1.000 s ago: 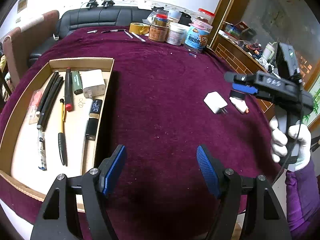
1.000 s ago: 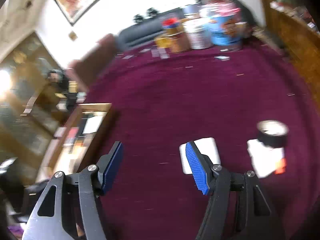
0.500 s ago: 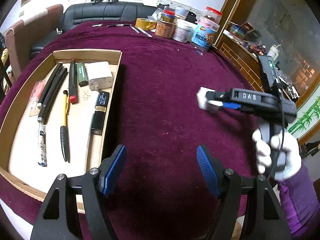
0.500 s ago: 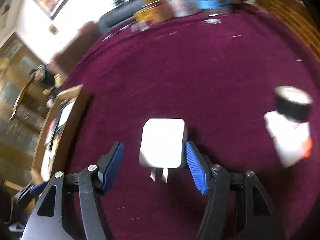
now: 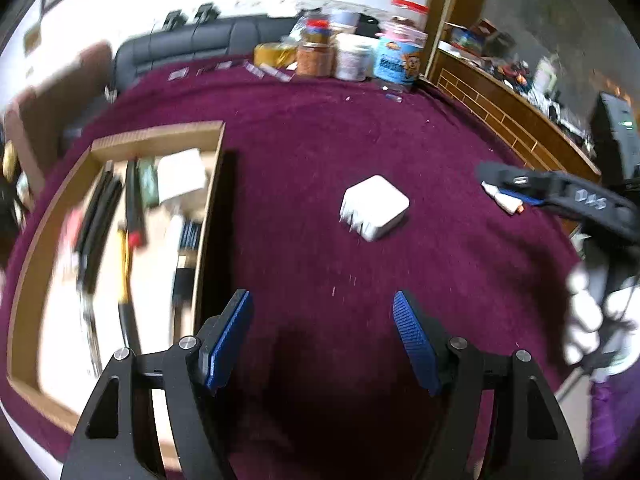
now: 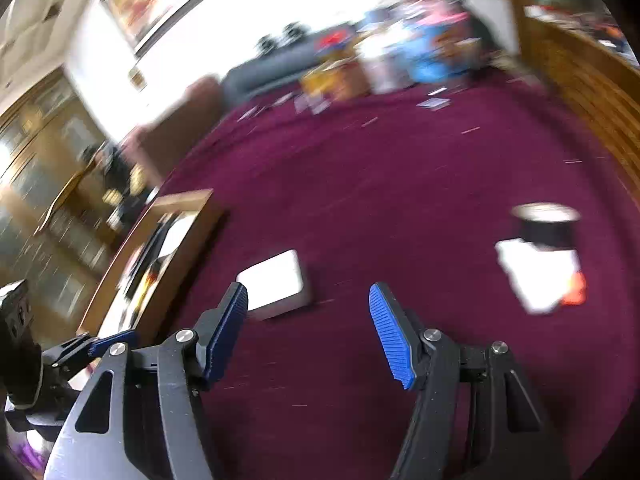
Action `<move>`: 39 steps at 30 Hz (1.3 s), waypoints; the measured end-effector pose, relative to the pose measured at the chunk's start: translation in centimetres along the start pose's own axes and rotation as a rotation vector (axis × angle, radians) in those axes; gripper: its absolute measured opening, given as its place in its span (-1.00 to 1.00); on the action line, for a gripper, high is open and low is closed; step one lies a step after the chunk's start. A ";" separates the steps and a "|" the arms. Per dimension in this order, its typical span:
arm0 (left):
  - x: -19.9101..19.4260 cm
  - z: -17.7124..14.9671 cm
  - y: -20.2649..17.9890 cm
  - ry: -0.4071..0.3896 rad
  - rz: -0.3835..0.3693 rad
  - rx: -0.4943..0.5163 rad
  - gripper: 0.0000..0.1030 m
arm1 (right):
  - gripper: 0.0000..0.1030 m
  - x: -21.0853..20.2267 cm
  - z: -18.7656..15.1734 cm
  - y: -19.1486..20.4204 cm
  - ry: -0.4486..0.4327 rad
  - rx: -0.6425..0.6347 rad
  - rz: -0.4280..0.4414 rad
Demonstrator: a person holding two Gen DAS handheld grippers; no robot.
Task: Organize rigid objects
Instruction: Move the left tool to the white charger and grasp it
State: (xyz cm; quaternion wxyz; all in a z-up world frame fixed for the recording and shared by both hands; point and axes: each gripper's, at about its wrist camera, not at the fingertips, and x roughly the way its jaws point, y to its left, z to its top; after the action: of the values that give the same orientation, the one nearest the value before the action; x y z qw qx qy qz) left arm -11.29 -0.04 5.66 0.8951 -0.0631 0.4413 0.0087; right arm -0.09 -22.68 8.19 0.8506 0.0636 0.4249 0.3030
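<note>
A white square charger (image 5: 375, 207) lies on the purple tablecloth, midway between the cardboard tray (image 5: 216, 148) and my right gripper (image 5: 516, 190). In the right wrist view the charger (image 6: 276, 282) lies just ahead of the left finger, outside the jaws. My right gripper (image 6: 308, 326) is open and empty. My left gripper (image 5: 322, 338) is open and empty, low over the cloth to the right of the tray. The tray holds pens, black tubes, a green lighter and another white charger (image 5: 180, 176).
A black tape roll (image 6: 546, 226) and a white tube with a red cap (image 6: 540, 276) lie at the right of the cloth. Jars and tubs (image 5: 352, 60) stand at the far edge. A wooden rail (image 5: 512, 120) borders the right side.
My right gripper took the charger, carried it left toward the tray and let it go; it now lies on the cloth. The right gripper has drawn back to the right. Both views are blurred.
</note>
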 end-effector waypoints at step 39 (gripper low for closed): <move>7.4 4.6 -5.5 0.031 0.008 0.132 -0.10 | 0.23 -3.0 -1.3 -11.9 -0.207 0.296 -0.145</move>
State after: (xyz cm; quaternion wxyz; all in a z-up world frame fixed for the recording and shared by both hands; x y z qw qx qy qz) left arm -2.76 -5.26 3.13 0.8903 -0.0022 0.4550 -0.0179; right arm 3.09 -34.17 5.07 0.8907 0.1879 0.3787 0.1669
